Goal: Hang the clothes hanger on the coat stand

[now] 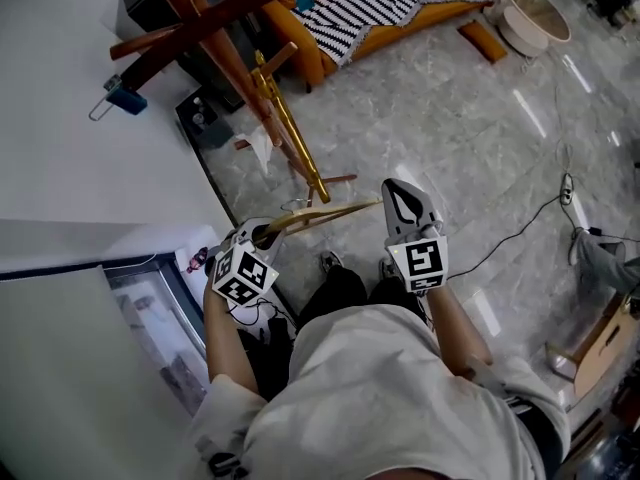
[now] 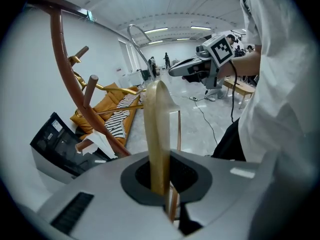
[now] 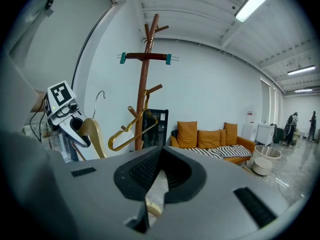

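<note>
Gripping the pale curved wooden clothes hanger (image 2: pixel 159 129) by one arm in the clenched left gripper (image 1: pixel 264 234), likely to leave its wire hook (image 2: pixel 136 31) free for a peg of the nearby reddish-brown wooden coat stand (image 3: pixel 148 69), not yet reached; holding the right gripper (image 1: pixel 403 204) aside, jaws together, empty.

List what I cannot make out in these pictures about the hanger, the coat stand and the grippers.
- Coat stand foot: right gripper view, hidden behind the right gripper body.
- Wooden hanger lower end: left gripper view, hidden below the left gripper, which is shut on it.
- Pale scrap under the right jaws: right gripper view, too blurred to identify.
- Distant people: left gripper view, too small.
</note>
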Available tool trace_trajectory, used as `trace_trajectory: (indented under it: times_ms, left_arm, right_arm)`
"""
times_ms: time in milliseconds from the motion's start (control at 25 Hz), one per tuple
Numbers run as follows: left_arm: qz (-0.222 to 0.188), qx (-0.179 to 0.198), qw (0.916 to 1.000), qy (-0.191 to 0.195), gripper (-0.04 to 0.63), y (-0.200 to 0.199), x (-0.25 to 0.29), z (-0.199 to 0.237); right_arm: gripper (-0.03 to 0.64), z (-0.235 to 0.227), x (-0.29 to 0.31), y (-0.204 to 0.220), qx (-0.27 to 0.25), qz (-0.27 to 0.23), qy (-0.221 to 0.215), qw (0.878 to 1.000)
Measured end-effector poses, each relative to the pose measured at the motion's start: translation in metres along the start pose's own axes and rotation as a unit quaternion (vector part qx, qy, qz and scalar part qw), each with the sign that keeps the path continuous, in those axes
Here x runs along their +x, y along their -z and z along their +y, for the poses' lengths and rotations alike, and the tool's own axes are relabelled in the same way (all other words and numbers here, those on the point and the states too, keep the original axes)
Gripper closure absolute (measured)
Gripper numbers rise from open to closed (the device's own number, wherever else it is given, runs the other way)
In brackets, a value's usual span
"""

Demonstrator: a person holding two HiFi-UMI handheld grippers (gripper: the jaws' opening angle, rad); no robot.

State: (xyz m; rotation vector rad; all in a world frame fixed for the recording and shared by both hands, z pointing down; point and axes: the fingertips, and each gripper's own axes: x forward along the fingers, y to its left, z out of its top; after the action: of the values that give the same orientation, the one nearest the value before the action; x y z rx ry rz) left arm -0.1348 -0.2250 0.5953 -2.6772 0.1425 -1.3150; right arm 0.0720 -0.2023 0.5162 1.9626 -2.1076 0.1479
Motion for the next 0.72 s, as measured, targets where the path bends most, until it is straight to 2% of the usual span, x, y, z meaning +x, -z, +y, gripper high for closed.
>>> trace_trajectory:
  times_ms: [280, 520, 720]
  left_arm:
    - [-0.012, 0.01, 0.9999, 0.004, 0.586, 0.0, -0.001, 0.025]
    - [0.016, 0.038, 0.999, 0.015, 0.586, 0.012, 0.004, 0.041]
    - [0.003, 0.033, 0.9993, 0.017, 0.586, 0.008, 0.006, 0.057]
  right_arm:
    - [0.612, 0.014, 0.013, -0.001, 0.004, 0.005, 0.007, 1.0]
    - [0.612, 0.018, 0.024, -0.005, 0.005, 0.006, 0.012, 1.0]
    - [0.612, 0.017, 0.031, -0.004, 0.01, 0.014, 0.023, 1.0]
